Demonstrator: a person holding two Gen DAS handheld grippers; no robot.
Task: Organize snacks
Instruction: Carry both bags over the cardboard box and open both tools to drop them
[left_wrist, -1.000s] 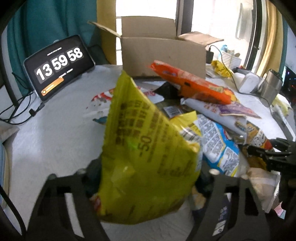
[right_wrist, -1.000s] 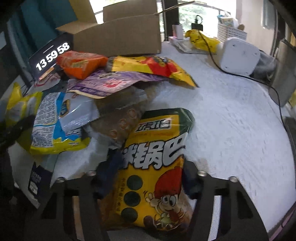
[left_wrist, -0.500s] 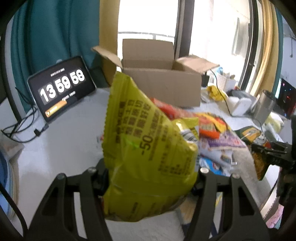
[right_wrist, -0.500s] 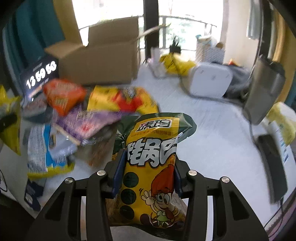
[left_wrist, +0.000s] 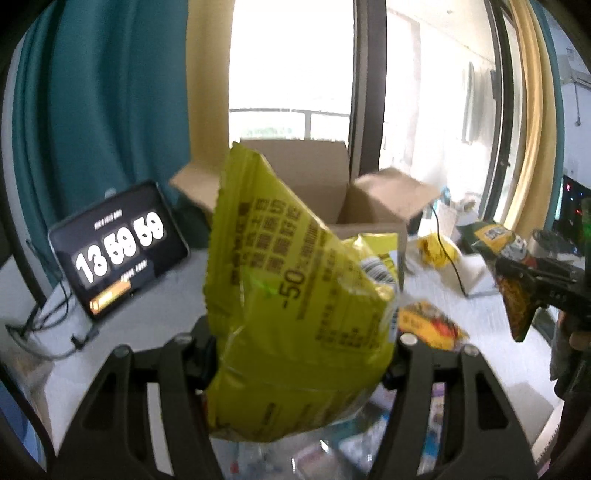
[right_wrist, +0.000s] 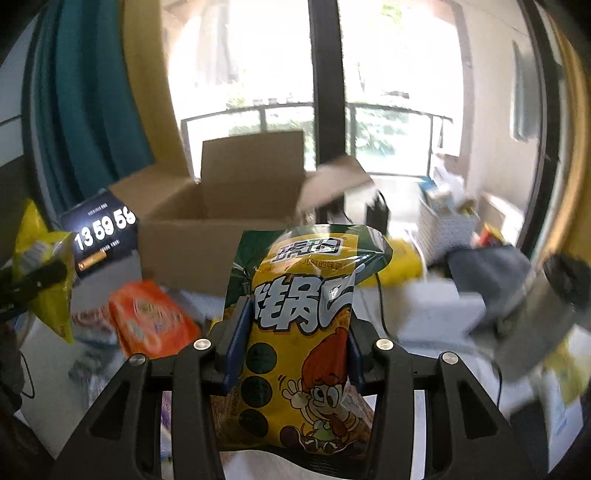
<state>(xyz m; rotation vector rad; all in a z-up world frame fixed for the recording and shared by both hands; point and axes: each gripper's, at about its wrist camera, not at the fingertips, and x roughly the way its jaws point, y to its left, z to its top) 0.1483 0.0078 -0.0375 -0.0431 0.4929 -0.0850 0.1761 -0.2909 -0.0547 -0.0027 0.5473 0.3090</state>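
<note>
Left tongs (left_wrist: 299, 347) pinch the lime-yellow bag (left_wrist: 295, 295) low; right tongs (right_wrist: 293, 354) squeeze the cartoon snack bag (right_wrist: 303, 332) at mid-body. Both bags look light, crinkly, probably slippery and crushable.

We see an olive-yellow snack bag (left_wrist: 295, 302) printed with dark lettering and a black-and-white barcode patch near its right edge. Our black left gripper (left_wrist: 301, 354) frames it. The yellow cartoon snack bag (right_wrist: 303, 332) has a dark green border, bold white characters outlined in black, dark green dots down its left side and a red-haired cartoon figure. The right gripper (right_wrist: 293, 343) is black with blue pads (right_wrist: 236, 343). Far behind stands a plain brown cardboard box (right_wrist: 221, 210). To the left lies an orange snack packet (right_wrist: 151, 321). The black tablet (left_wrist: 118, 243) shows white digits and an orange bar. The curtain (left_wrist: 96, 107) is teal.
</note>
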